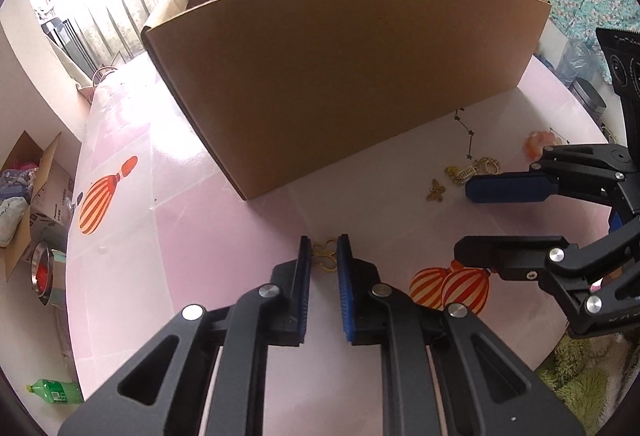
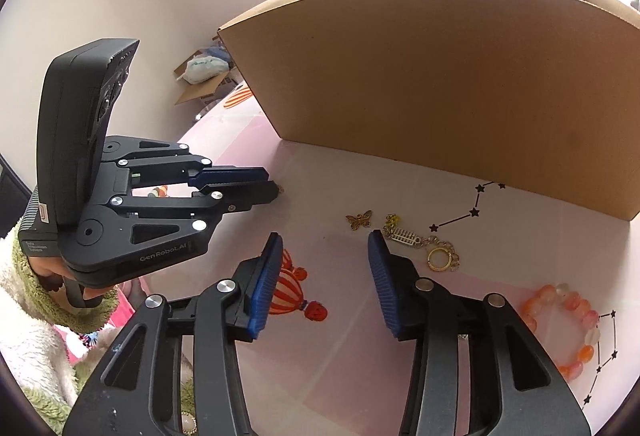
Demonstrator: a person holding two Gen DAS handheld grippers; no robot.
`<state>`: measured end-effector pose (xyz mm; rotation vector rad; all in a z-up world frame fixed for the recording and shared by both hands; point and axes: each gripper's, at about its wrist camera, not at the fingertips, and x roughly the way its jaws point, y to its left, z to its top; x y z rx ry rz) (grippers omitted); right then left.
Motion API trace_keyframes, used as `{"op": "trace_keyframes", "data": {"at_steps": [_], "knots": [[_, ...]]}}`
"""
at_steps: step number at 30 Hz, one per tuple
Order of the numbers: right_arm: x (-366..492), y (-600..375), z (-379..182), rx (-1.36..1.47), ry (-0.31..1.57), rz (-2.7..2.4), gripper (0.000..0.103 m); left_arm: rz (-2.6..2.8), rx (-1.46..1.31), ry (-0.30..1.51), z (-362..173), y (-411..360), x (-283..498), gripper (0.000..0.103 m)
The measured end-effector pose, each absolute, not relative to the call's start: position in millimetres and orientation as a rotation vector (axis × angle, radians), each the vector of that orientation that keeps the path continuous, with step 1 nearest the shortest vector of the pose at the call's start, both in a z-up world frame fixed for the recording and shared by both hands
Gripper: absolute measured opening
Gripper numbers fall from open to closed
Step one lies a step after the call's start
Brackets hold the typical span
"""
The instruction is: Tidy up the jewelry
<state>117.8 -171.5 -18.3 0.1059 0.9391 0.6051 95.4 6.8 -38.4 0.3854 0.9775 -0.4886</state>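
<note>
One left gripper (image 2: 276,185) housing reads "GenRobot.AI".

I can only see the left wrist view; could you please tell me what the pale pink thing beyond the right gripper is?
Observer: It is a bracelet of orange and pink beads, lying flat in a full loop on the table.
Operator: Thank you. Is anything between the right gripper's fingers?
Observer: No. The right gripper is open over bare table and a printed balloon; the butterfly charm lies just beyond its tips.
Operator: And the gold tangle beside the butterfly?
Observer: It is a key chain with a small abacus charm and a gold ring, just past the tip of the finger on the picture's right.
</note>
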Motion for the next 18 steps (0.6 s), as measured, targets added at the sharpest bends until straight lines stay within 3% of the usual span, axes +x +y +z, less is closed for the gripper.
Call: {"op": "trace_keyframes", "data": {"at_steps": [11, 18], "knots": [[102.2, -161.7, -10.8, 0.11, 0.926, 0.581, 0.044, -0.444, 0.2, 1.012, -32.1, 31.4, 78.3, 0.013], [93.3, -152.7, -10.1, 0.092, 0.926, 0.561, 0.044, -0.407, 0.227, 0.925, -18.1, 46.7, 62.7, 0.013]]}}
